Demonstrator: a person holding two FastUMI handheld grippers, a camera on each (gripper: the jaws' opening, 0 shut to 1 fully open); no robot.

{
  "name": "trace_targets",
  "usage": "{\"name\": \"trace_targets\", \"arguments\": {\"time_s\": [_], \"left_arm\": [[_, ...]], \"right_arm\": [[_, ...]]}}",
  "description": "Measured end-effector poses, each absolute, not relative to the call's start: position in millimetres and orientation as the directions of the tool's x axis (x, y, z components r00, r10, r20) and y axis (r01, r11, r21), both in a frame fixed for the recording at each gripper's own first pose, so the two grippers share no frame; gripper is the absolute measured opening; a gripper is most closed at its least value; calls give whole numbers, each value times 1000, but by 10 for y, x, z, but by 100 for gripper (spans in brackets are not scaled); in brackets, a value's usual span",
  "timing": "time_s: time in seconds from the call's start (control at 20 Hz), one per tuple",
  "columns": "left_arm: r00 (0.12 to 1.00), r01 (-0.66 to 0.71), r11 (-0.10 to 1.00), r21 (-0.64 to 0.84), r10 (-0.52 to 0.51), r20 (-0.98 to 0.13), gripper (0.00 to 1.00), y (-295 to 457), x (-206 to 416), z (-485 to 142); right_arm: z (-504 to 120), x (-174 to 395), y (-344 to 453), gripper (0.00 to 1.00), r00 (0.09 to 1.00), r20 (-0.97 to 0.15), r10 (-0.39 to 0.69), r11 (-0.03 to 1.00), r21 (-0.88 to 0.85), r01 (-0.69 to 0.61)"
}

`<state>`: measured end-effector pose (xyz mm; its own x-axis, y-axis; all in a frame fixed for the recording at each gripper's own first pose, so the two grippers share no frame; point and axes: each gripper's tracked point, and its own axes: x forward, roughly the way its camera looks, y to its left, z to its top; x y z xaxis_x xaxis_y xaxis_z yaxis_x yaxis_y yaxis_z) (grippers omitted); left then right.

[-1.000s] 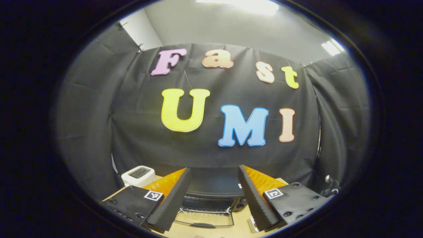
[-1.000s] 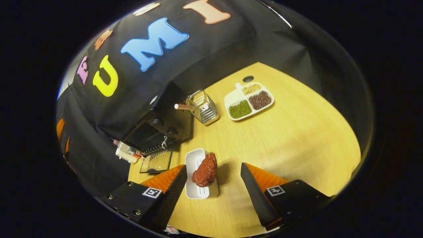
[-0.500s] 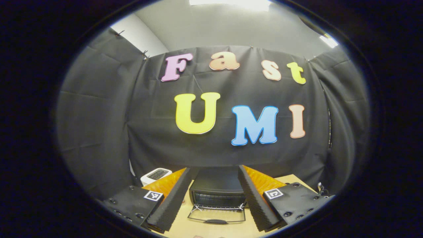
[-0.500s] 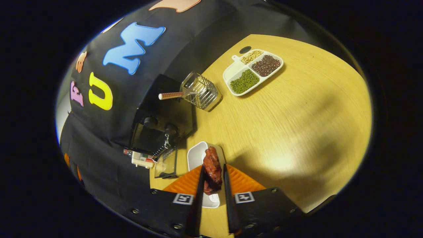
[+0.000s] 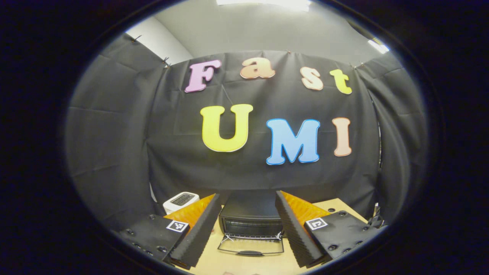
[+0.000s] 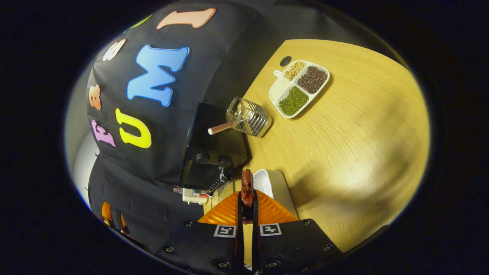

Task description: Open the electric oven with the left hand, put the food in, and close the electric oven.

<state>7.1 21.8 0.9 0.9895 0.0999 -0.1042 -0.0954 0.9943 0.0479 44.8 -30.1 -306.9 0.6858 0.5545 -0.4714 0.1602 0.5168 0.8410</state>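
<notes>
In the left gripper view the black electric oven (image 5: 250, 215) stands straight ahead, its glass door (image 5: 250, 246) folded down flat onto the table. My left gripper (image 5: 246, 231) is open and held back from the oven, nothing between its fingers. In the right gripper view my right gripper (image 6: 247, 195) is shut on a reddish-brown piece of meat (image 6: 247, 181), held above the table. The white dish (image 6: 274, 185) lies just right of the meat. The oven (image 6: 214, 152) sits left of and beyond it, with the lowered door (image 6: 223, 187) close to the meat.
A wire basket (image 6: 250, 120) with a striped handle stands right of the oven. A white sectioned tray of beans (image 6: 299, 87) lies farther back on the wooden table (image 6: 355, 145). A small white appliance (image 5: 181, 199) sits left of the oven.
The right gripper has shut on the meat and lifted it off the white dish, swinging toward the oven. The left gripper has hardly moved and stays open.
</notes>
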Motion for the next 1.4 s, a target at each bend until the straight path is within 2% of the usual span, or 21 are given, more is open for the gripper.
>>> {"name": "trace_targets", "arguments": {"time_s": [0.25,0.45,0.65,0.85,0.9,0.95,1.05,1.1,1.3,1.4], "left_arm": [[996,-10,999,42,14,-87,100,300,128,34],[995,10,1000,-11,-11,-101,100,583,163,-73],[994,19,999,-35,-23,-106,100,930,192,-137],[994,35,998,-43,-39,-101,100,1200,205,-121],[993,37,998,-49,-43,-108,92,1251,210,-143],[992,39,998,-53,-45,-115,92,1301,222,-180],[991,30,998,-64,-38,-126,100,1424,227,-220],[991,19,997,-72,-29,-133,92,1488,225,-247],[988,-9,997,-78,-3,-157,99,1743,144,-326],[986,-24,998,-61,13,-169,99,1887,107,-322]], "right_arm": [[-2383,298,-234,8,751,-370,547,441,890,117],[-2009,296,45,8,788,-302,536,391,916,85],[-1889,456,429,8,797,-287,532,402,913,61],[-1990,693,970,9,778,-304,549,415,908,62],[-2044,779,1122,9,775,-304,555,405,912,68],[-2124,879,1256,8,772,-310,555,397,914,82],[-2328,1088,1505,9,771,-340,539,398,909,123],[-2442,1187,1615,8,772,-356,526,398,906,146],[-2799,1542,2015,8,780,-383,495,343,911,229],[-2947,1724,2131,8,792,-396,464,323,908,265]]}}
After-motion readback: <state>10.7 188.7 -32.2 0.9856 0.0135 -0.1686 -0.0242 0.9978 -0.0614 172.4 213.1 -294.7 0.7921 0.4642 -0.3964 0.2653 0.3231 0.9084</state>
